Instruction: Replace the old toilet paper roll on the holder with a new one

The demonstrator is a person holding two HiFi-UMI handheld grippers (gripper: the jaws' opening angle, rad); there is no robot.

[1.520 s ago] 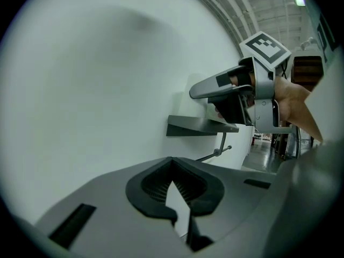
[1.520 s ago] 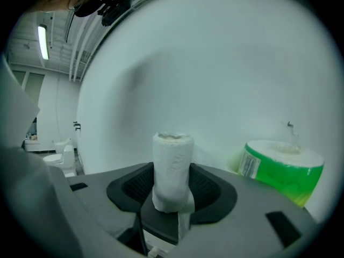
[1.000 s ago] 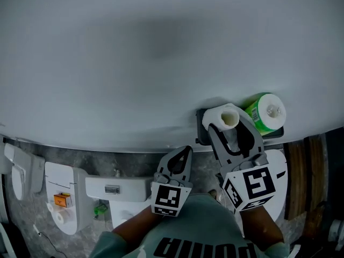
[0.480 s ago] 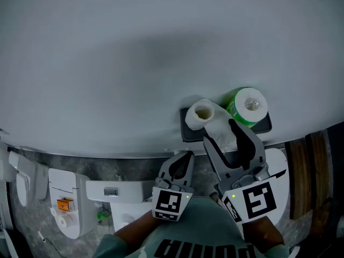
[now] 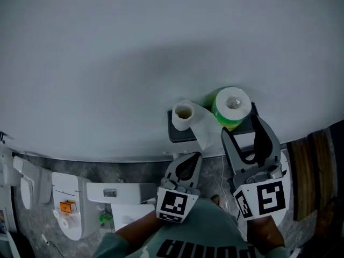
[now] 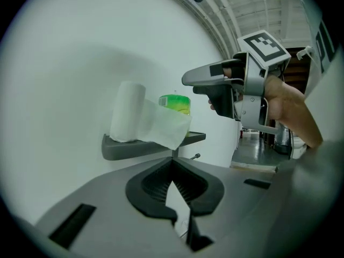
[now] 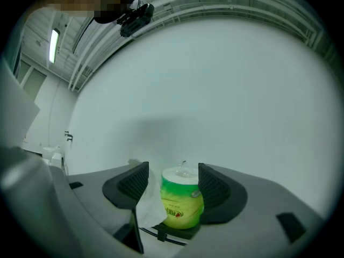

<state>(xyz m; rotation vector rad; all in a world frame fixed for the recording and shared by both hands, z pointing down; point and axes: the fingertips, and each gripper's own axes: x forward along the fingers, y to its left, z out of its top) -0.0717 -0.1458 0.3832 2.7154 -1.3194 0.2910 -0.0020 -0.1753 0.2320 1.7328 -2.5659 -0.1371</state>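
Observation:
A dark grey shelf (image 5: 180, 133) (image 6: 123, 147) is fixed to the white wall. On it stands the thin white old roll (image 5: 183, 114) (image 6: 126, 112), with a loose sheet hanging over the shelf edge. To its right stands the new roll in a green wrapper (image 5: 231, 106) (image 7: 181, 198) (image 6: 174, 102). My right gripper (image 5: 243, 129) (image 7: 173, 172) (image 6: 215, 82) is level in front of the green roll. Its jaws are opening and stand either side of the roll without touching it. My left gripper (image 5: 188, 161) (image 6: 172, 163) hangs lower, below the shelf, shut and empty.
A small metal peg (image 6: 196, 156) sticks out under the shelf. Far below on the left are a toilet (image 5: 70, 198) and its cistern (image 5: 115, 190) on a grey floor. A dark wooden frame (image 5: 306, 171) runs down the right side.
My right gripper has drawn back from the white roll and shifted right, in front of the green roll, with its jaws wider. The left gripper has risen a little towards the shelf.

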